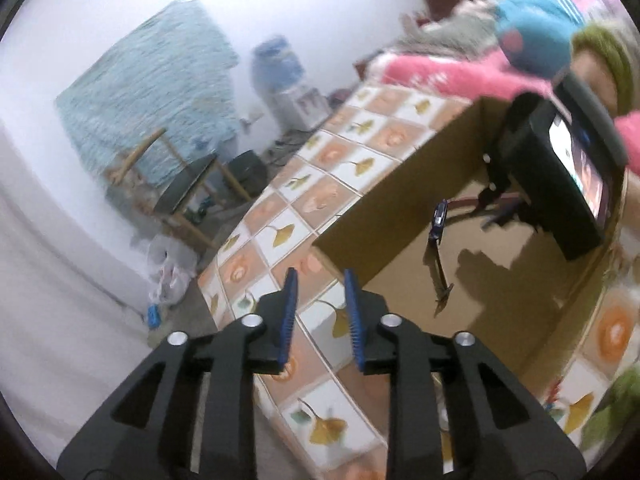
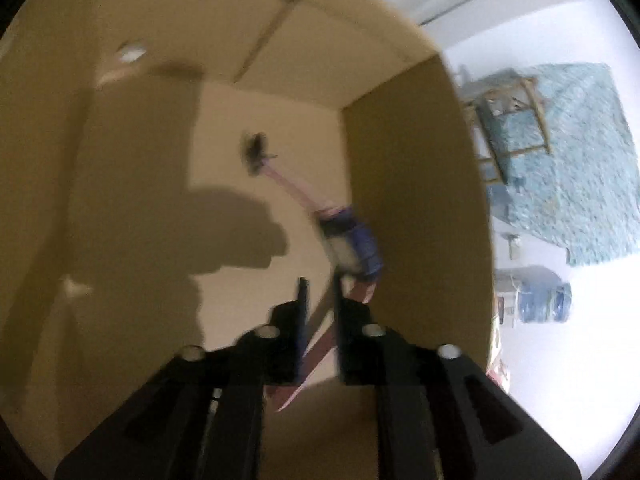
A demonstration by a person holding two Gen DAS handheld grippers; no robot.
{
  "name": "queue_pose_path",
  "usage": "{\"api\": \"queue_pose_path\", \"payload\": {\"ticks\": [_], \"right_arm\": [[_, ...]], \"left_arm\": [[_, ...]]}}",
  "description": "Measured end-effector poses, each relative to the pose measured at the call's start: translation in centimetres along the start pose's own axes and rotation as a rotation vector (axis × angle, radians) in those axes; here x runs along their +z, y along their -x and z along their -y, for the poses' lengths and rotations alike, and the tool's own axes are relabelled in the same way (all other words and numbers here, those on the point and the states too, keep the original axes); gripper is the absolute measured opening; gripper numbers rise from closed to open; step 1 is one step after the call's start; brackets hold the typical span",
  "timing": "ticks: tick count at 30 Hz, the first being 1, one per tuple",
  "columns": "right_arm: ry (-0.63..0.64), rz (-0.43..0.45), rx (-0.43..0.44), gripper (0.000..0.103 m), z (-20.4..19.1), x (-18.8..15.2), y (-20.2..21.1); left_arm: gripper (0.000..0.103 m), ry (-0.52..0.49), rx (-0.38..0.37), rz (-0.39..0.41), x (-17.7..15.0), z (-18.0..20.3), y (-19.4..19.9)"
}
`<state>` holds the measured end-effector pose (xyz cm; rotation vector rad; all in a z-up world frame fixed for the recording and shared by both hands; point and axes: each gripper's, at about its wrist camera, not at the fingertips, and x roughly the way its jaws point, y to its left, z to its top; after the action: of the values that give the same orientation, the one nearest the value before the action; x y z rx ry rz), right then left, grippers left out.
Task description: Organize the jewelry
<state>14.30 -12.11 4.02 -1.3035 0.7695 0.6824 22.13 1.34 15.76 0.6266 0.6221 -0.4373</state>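
Tiled tabletop (image 1: 320,196); left claw (image 1: 320,316) slightly open, empty; right claw (image 2: 320,320) parted around watch (image 2: 352,248) strap.

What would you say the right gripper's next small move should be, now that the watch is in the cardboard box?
Probably lift the right gripper straight up out of the cardboard box. Its jaws stand apart, and the watch appears to lie on the box floor, its strap running loosely between the fingers. The left gripper is open and empty over the patterned tabletop, so nothing else needs doing here first.
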Motion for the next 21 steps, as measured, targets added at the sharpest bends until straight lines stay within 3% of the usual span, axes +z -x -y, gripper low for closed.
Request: {"api": "queue_pose_path", "payload": {"ticks": [3, 6, 11, 13, 15, 17, 21], "right_arm": [[-0.088, 0.010, 0.099, 0.027, 0.8, -0.8, 1.6], [-0.281, 0.045, 0.195, 0.027, 3.5, -1.3, 3.3], [-0.671, 0.084, 0.278, 0.027, 9.4, -1.6, 3.1], [-0.762, 0.092, 0.290, 0.027, 10.5, -1.4, 2.4], [-0.803, 0.095, 0.291, 0.024, 10.6, -0.4, 1.4], [-0.819, 0.087, 0.296, 0.013, 10.5, 1.0, 0.1], [-0.824, 0.043, 0.288, 0.009, 10.1, 2.2, -3.3]], "left_arm": [[0.030, 0.122, -0.018, 0.025, -1.4, -0.9, 1.9], [0.036, 0.228, -0.012, 0.057, -3.2, -1.1, 4.0], [0.059, 0.401, 0.016, 0.124, -6.1, -1.0, 6.2], [0.065, 0.482, 0.024, 0.131, -7.3, -0.6, 6.4], [0.066, 0.558, 0.013, 0.126, -8.5, -0.3, 6.5], [0.067, 0.630, -0.013, 0.122, -9.6, 0.0, 6.6], [0.067, 0.701, -0.065, 0.102, -11.0, 0.5, 6.6]]}}
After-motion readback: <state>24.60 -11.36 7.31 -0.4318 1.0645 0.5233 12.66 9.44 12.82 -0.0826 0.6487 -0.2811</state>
